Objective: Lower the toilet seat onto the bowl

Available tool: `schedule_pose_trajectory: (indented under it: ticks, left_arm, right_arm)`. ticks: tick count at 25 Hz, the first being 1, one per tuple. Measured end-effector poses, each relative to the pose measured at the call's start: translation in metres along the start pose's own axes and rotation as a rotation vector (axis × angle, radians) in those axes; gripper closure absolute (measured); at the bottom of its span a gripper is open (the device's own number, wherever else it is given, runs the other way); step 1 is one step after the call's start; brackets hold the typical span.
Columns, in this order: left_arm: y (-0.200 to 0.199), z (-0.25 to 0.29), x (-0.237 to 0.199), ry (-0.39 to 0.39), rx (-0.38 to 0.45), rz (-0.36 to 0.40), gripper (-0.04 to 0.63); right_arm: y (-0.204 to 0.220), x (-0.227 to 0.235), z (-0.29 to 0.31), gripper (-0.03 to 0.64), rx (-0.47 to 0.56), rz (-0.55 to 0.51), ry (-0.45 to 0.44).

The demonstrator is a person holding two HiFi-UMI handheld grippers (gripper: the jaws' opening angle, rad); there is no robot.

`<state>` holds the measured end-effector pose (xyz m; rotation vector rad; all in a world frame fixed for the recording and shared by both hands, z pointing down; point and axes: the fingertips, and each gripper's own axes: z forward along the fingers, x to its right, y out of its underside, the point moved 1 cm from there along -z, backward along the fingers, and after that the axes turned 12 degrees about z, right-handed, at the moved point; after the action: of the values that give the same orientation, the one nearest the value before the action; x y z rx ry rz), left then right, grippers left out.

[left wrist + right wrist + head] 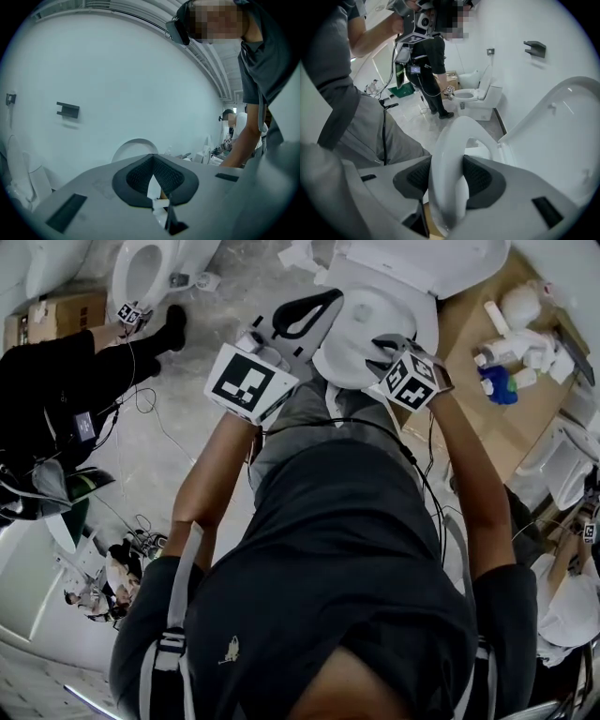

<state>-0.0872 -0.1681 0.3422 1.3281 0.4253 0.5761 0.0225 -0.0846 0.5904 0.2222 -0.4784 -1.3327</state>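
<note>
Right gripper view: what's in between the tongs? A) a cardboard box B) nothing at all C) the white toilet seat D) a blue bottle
C: the curved white rim of the toilet seat stands right between the two dark pads of the right tongs, which are opening.

Second toilet (pixel 142 276), cardboard box (pixel 67 311)
</note>
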Motion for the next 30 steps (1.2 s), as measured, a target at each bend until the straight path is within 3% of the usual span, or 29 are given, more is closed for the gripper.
schedule_pose_trajectory:
  ticks: [12,16,24,30]
  left_arm:
    - [0.016,-0.022,0.008,-0.007,-0.01,-0.047,0.592]
    - [0.038,-0.023,0.002,0.008,-0.05,-0.121,0.592]
    - [0.078,-0.015,0.0,0.059,-0.063,-0.131,0.592]
    - [0.107,-0.019,-0.002,0.067,-0.062,-0.21,0.592]
  right_arm:
    - [0.037,-0.045,0.053,0.385,-0.134,0.022,-0.08]
    - [0.048,-0.054,0.075,0.374,-0.187,0.03,-0.093]
    - [0.073,-0.074,0.118,0.357,-0.253,0.102,-0.165]
    - [0.092,-0.088,0.146,0.354,-0.337,0.118,-0.187]
